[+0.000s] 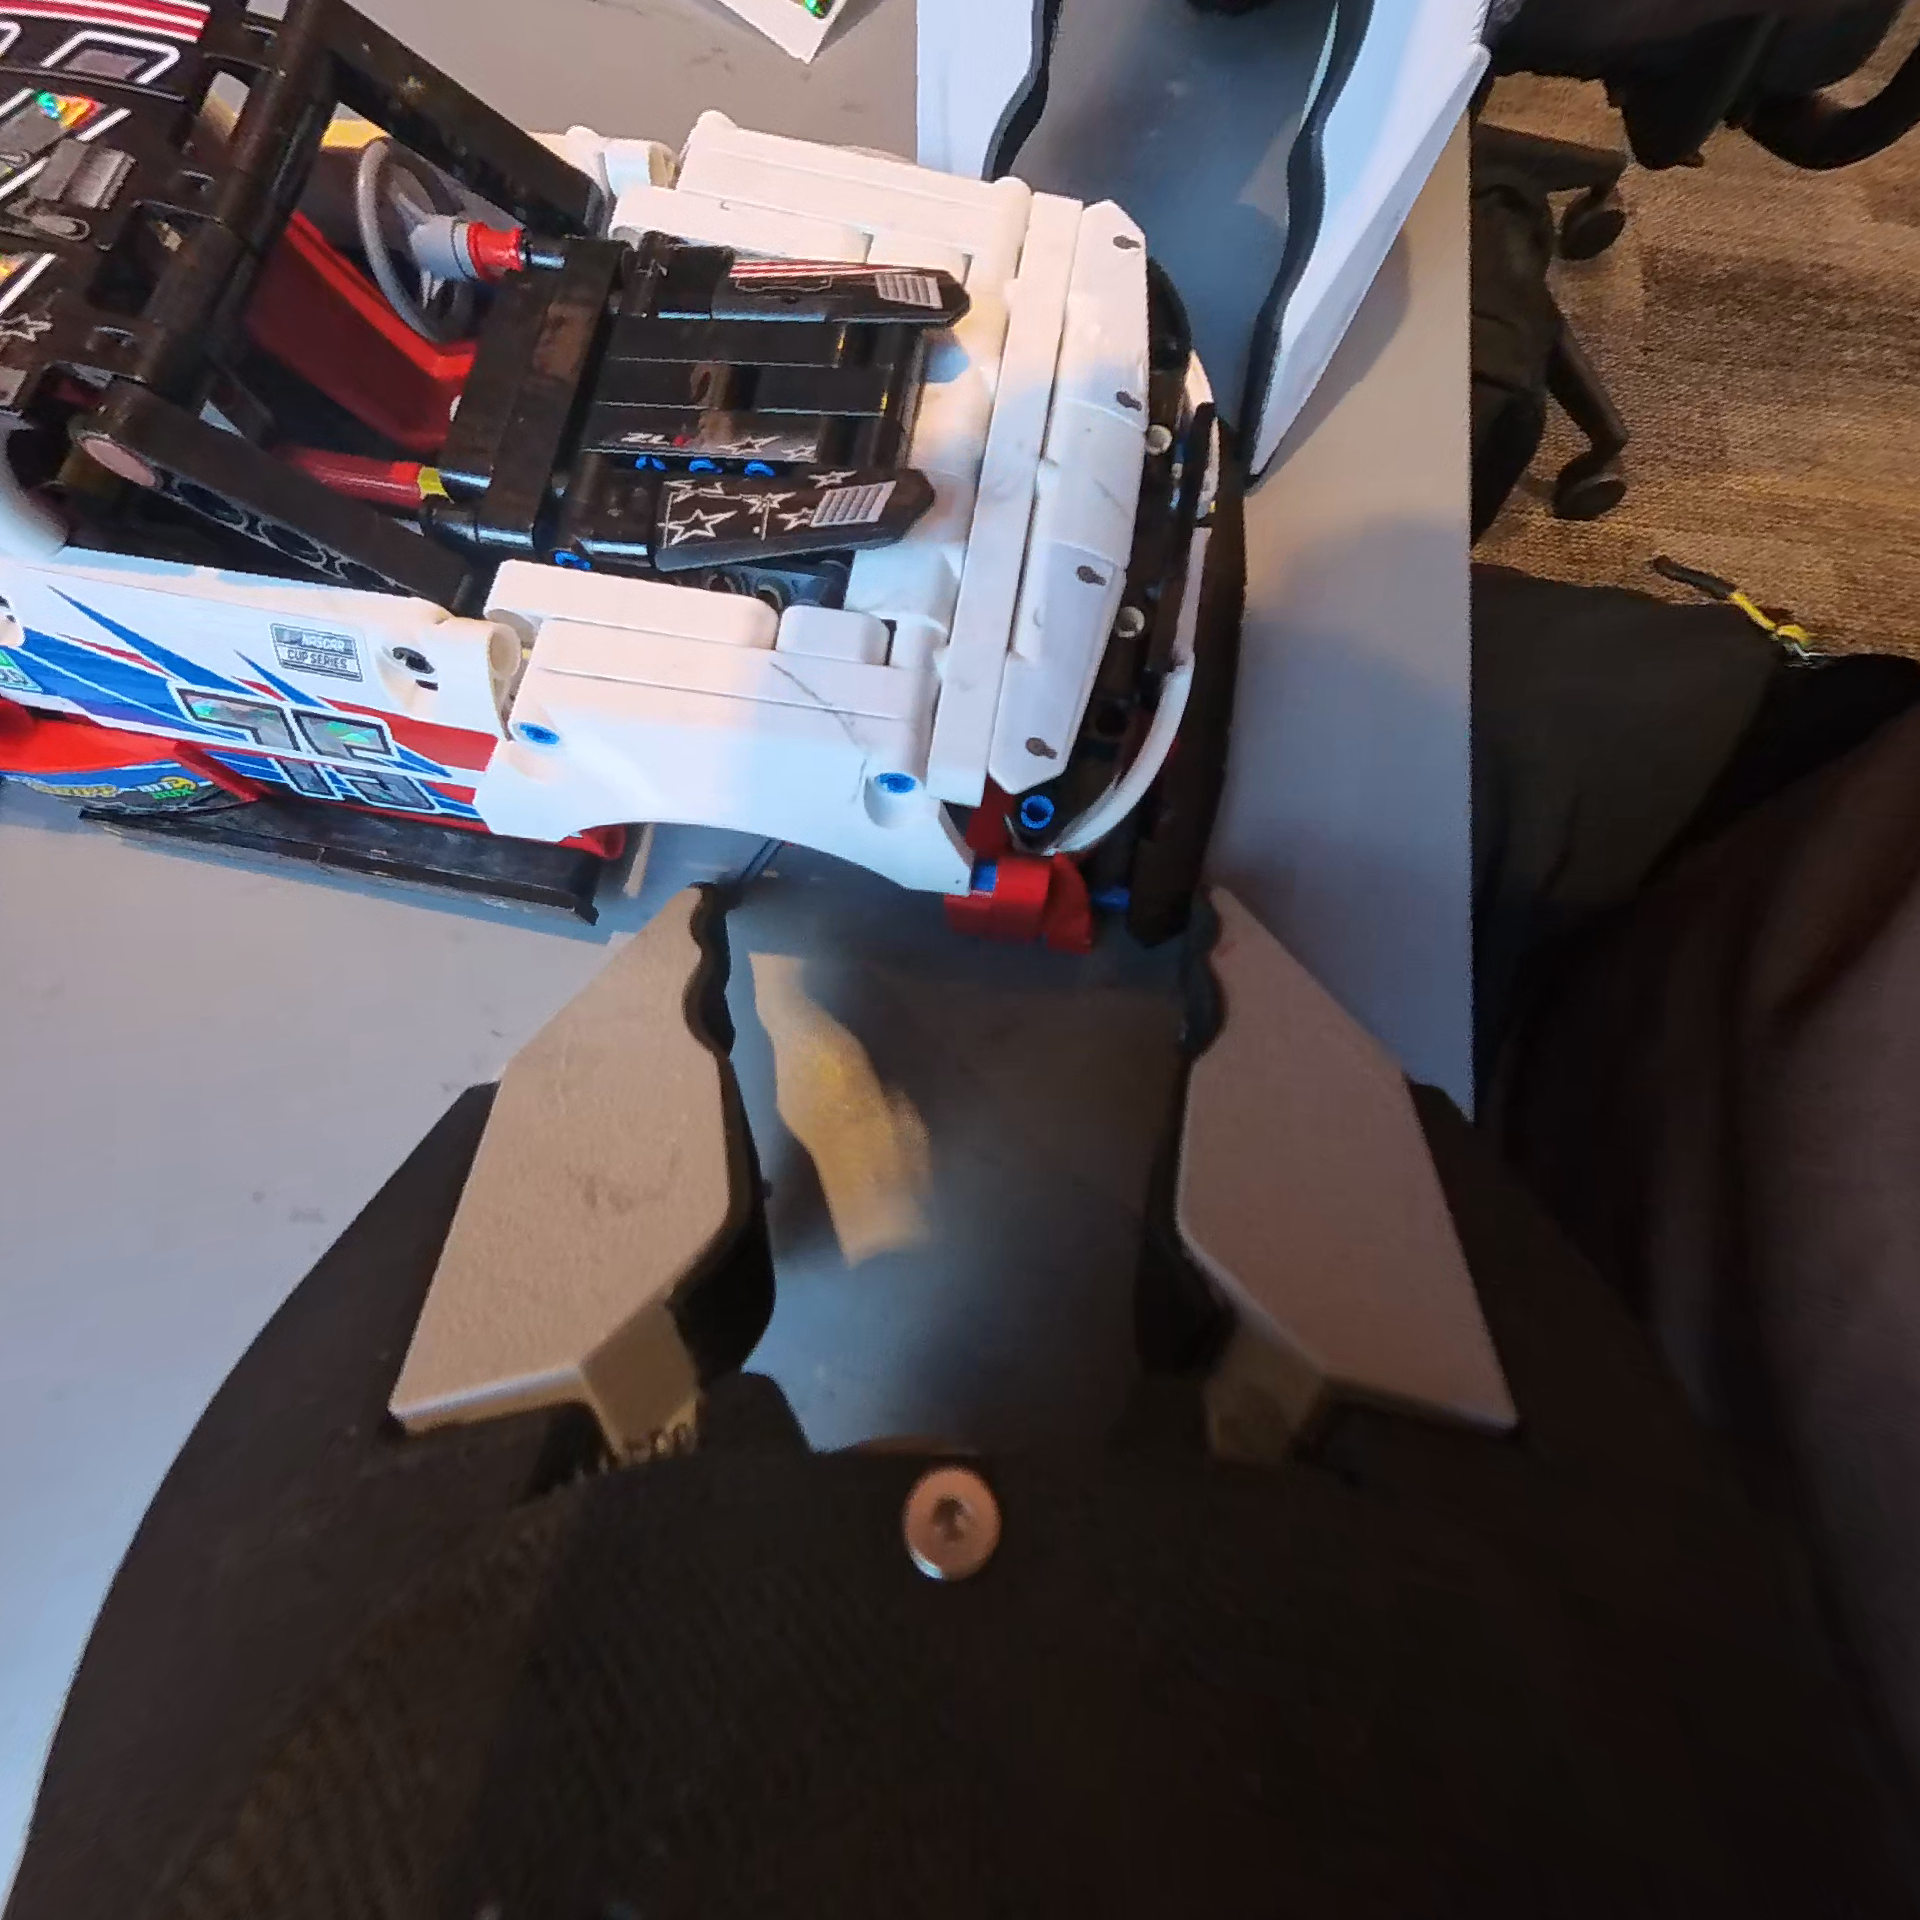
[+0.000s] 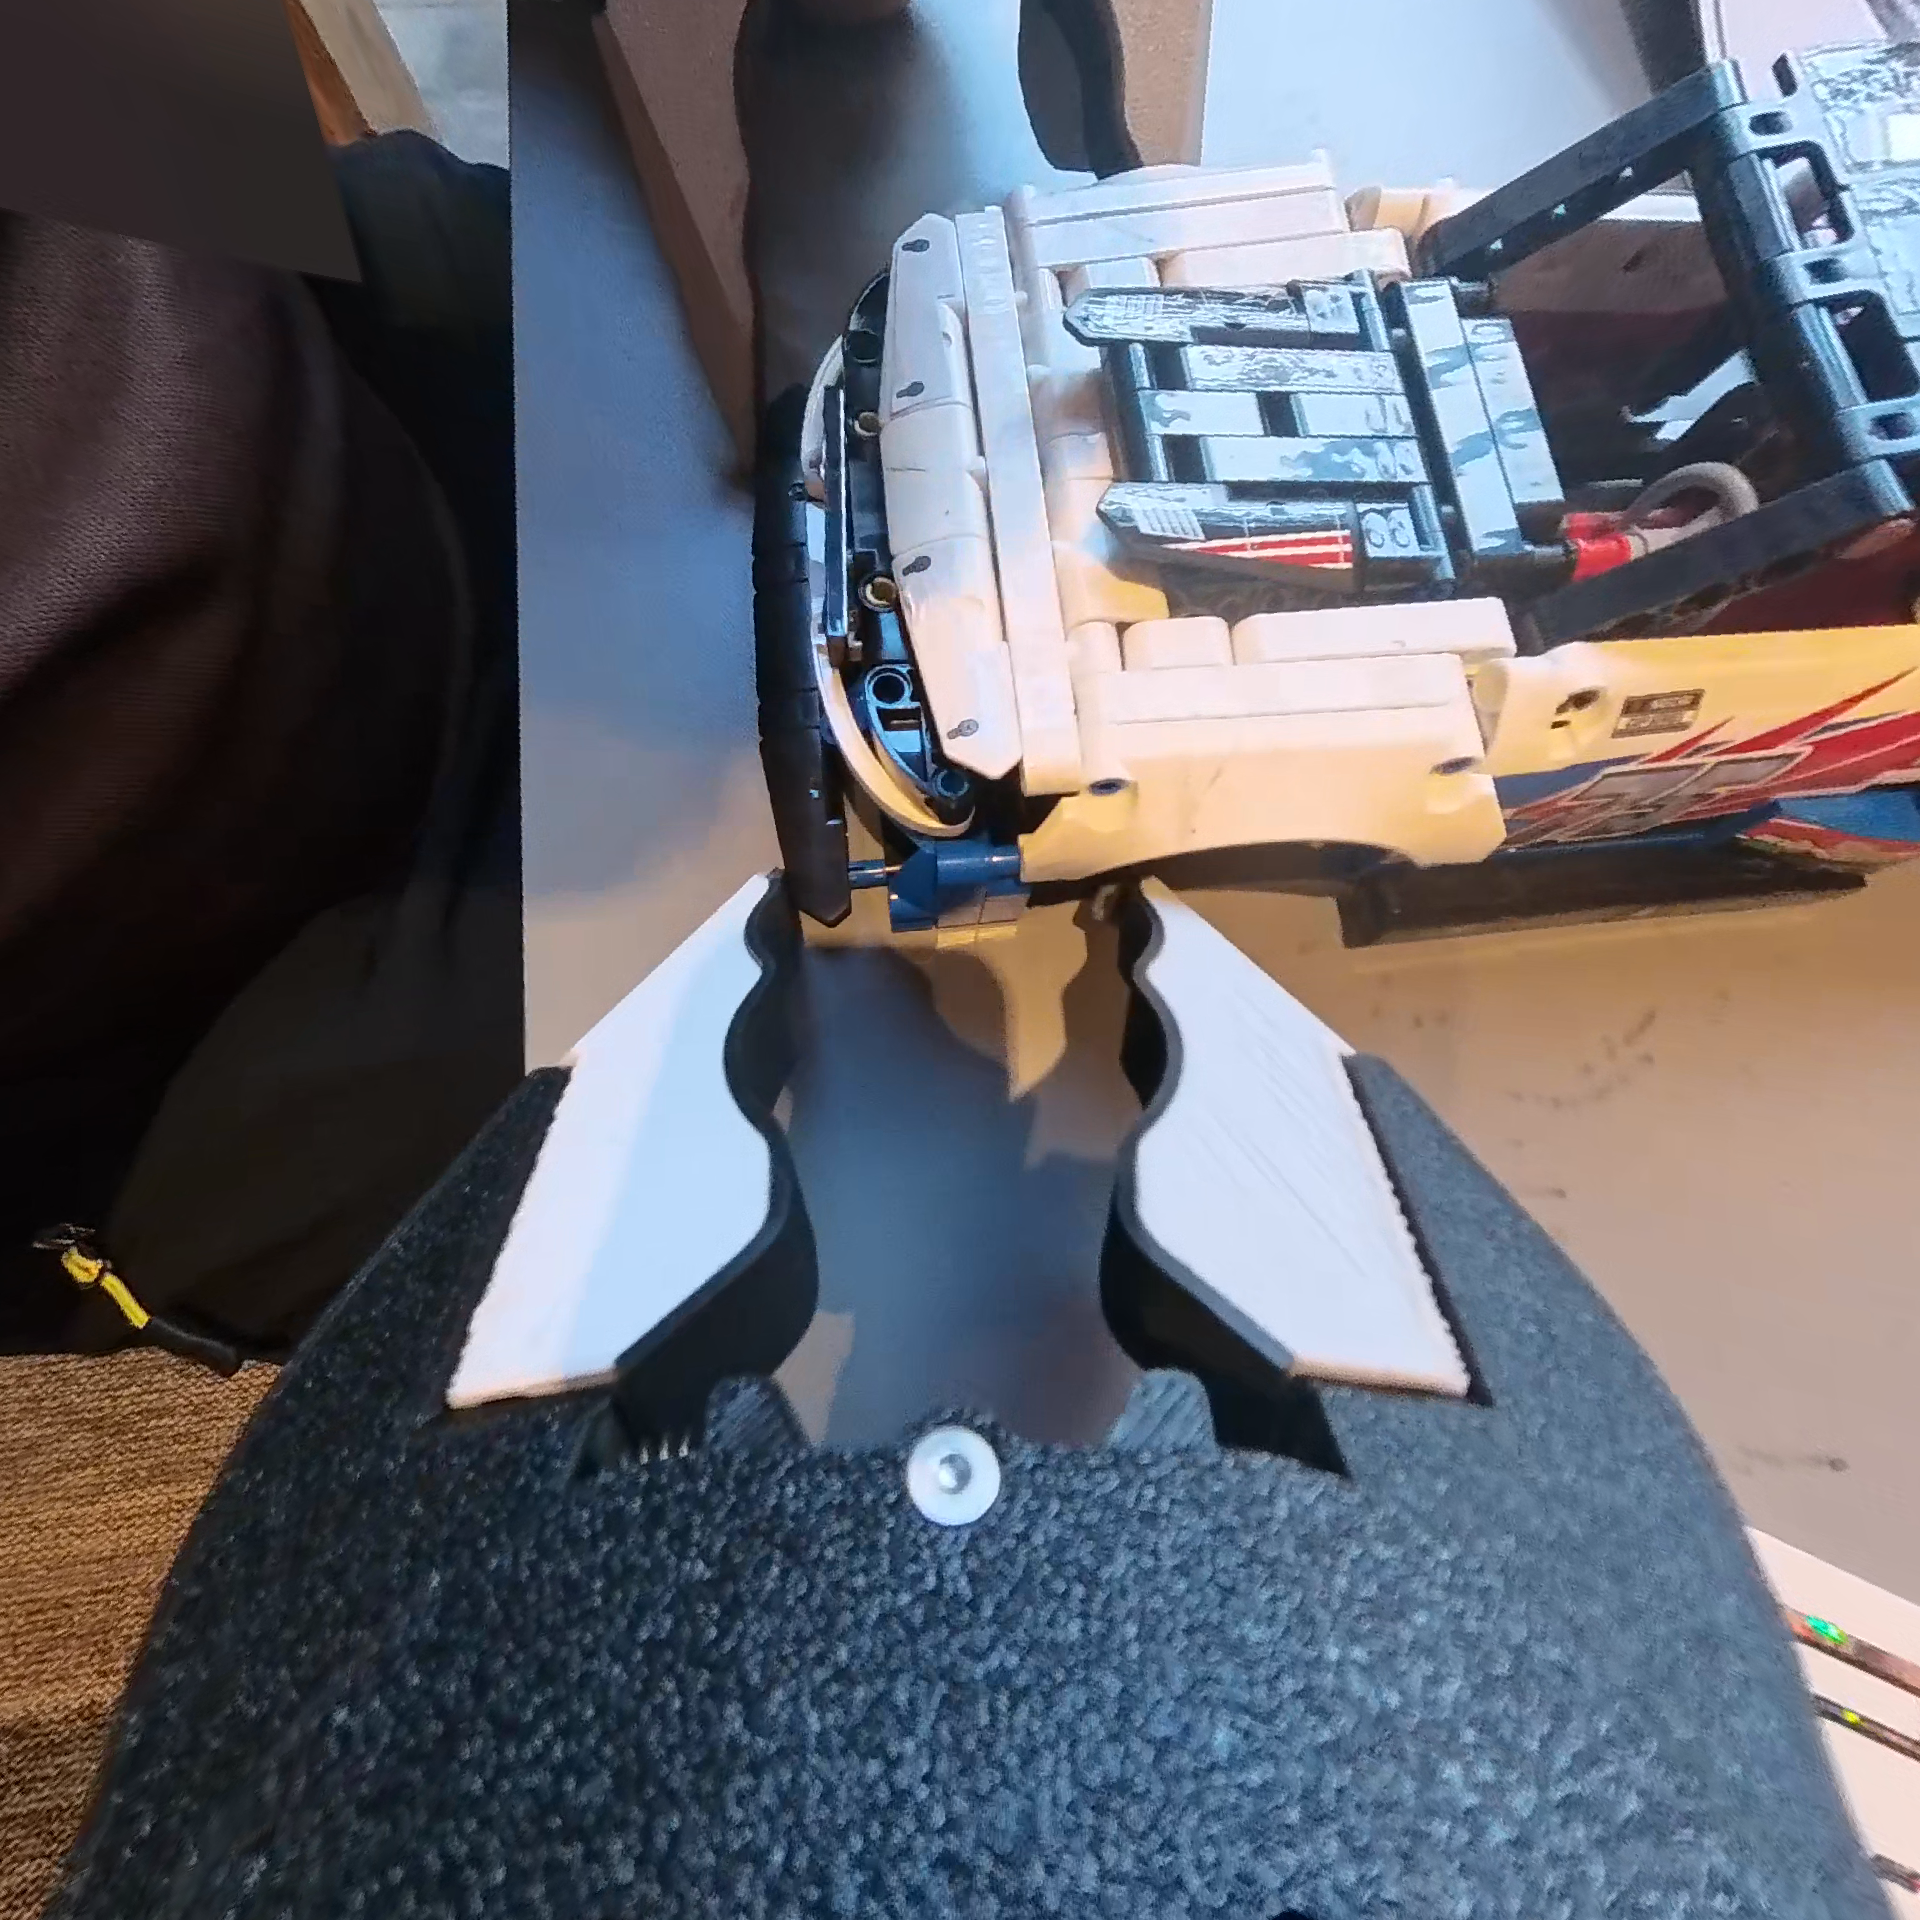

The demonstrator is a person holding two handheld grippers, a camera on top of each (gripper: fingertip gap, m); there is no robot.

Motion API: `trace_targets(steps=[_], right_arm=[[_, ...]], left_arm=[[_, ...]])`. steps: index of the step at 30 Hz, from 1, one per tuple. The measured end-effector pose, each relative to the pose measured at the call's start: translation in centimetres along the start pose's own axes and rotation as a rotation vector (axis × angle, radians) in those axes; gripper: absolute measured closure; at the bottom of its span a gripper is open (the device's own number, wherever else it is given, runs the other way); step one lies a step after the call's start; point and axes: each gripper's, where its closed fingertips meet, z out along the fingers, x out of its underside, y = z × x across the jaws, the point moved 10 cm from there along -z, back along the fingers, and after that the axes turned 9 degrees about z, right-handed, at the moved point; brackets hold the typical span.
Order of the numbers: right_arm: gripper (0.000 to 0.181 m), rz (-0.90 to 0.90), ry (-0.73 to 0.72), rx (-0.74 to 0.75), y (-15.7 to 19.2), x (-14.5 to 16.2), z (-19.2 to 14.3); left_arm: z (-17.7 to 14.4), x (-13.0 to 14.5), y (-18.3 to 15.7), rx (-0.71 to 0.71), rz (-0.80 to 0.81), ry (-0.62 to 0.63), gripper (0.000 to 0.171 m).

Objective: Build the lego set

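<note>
Your lego car (image 1: 727, 540) sits on the grey tabletop (image 1: 208, 1091) with its white nose right at the edge nearest you. Your left tool (image 1: 956, 914) is spread wide with nothing in it, tips just beside the red corner piece (image 1: 1023, 899) of the front. Same deal with your right tool (image 2: 951, 904): wide, empty, tips right by the car's black front strip (image 2: 795, 675) and blue corner piece (image 2: 940, 878).

Left tool (image 1: 951, 914) open, tips beside lego car (image 1: 727, 665) front, on table (image 1: 208, 1039).
</note>
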Motion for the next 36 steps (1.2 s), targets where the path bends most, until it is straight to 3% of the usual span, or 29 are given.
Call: trace_targets(steps=[11, 16, 36], right_arm=[[0.124, 0.081, -0.010, -0.054, -0.64, -0.15, -0.04], [0.127, 0.010, 0.000, 0.021, -0.17, -0.18, 0.24], [0.124, 0.030, -0.007, 0.017, -0.39, -0.12, 0.43]], left_arm=[[0.04, -0.01, 0.16, -0.001, -0.018, -0.004, 0.086], [0.14, -0.04, 0.07, -0.019, -0.008, 0.002, 0.084], [0.09, 0.12, 0.02, -0.007, 0.007, -0.003, 0.080]])
